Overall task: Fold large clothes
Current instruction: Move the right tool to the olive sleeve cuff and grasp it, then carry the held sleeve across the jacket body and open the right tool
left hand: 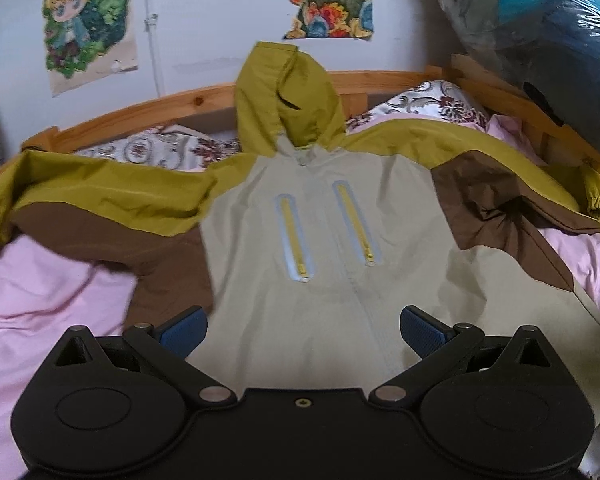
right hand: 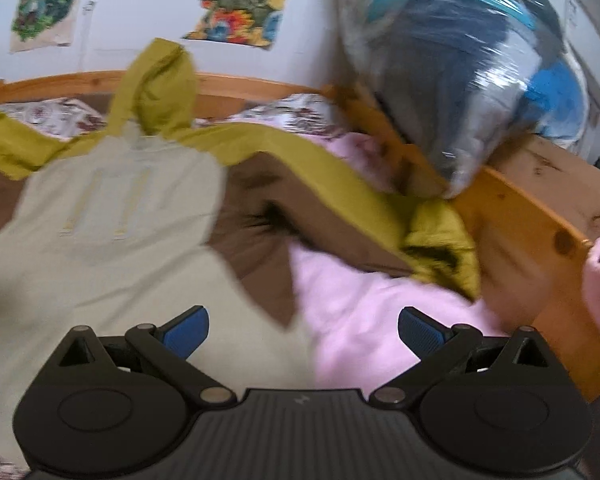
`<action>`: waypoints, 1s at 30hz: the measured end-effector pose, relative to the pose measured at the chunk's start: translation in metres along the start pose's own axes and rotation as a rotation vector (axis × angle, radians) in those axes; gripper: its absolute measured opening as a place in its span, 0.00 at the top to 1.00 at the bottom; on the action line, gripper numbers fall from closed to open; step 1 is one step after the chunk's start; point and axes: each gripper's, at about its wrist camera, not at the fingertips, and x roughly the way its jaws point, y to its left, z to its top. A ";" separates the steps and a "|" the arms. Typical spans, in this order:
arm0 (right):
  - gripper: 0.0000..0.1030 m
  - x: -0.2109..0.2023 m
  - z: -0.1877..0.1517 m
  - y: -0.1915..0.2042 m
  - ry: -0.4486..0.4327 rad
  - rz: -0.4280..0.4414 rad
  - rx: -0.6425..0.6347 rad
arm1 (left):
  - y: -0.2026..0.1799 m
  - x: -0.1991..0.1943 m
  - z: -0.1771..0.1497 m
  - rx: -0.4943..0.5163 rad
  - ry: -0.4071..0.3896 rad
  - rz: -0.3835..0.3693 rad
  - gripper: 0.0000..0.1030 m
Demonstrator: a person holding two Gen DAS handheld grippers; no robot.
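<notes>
A: Spread front-up across the pink sheet (left hand: 40,300), the hooded jacket (left hand: 320,232): beige body at centre, olive shoulders, brown under the arms. Reached from the lower edge up to twelve o'clock.

B: Framed by the pine bed frame (right hand: 520,216), running off toward three o'clock in the right wrist view. Much motion blur there.

A: Propped on that frame at one o'clock, a plastic-wrapped bundle (right hand: 460,72) of blue and grey bedding.

B: Stretched toward nine o'clock, the left sleeve (left hand: 80,200), olive over brown. Reaching toward three o'clock, the right sleeve (right hand: 340,184), ending in a crumpled olive cuff (right hand: 440,248) just beside the frame.

A: Stood up against the wall at twelve o'clock, the olive hood (left hand: 284,96). Patterned pillows (left hand: 440,104) behind the shoulders.

B: Stuck on the wall above, two cartoon posters (left hand: 88,20).

A: Set side by side on the chest, two yellow zip pockets (left hand: 328,228).

B: Hovered over the beige hem at six o'clock, the left gripper (left hand: 303,332), blue pads wide apart, nothing between them.

A: Likewise spread wide and empty, the right gripper (right hand: 303,332), over the jacket's edge and the sheet.
</notes>
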 end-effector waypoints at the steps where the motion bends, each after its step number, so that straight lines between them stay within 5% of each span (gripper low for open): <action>1: 0.00 0.007 -0.001 -0.010 -0.005 -0.021 0.010 | -0.002 0.005 -0.003 -0.007 -0.001 -0.010 0.01; 8: 0.09 0.075 0.000 -0.060 0.005 -0.266 -0.027 | -0.011 0.037 -0.025 -0.018 0.080 -0.108 0.01; 16: 0.33 0.130 0.019 -0.092 0.057 -0.325 0.005 | 0.001 0.034 -0.030 -0.009 0.086 -0.094 0.01; 18: 0.60 0.137 0.020 -0.095 0.072 -0.322 -0.014 | 0.005 0.031 -0.032 -0.013 0.087 -0.087 0.01; 21: 0.72 0.131 0.024 -0.096 0.064 -0.281 -0.017 | 0.009 0.028 -0.034 -0.021 0.094 -0.089 0.01; 30: 0.79 0.041 0.056 -0.040 -0.147 -0.058 -0.116 | 0.011 0.025 -0.029 -0.050 0.080 -0.100 0.01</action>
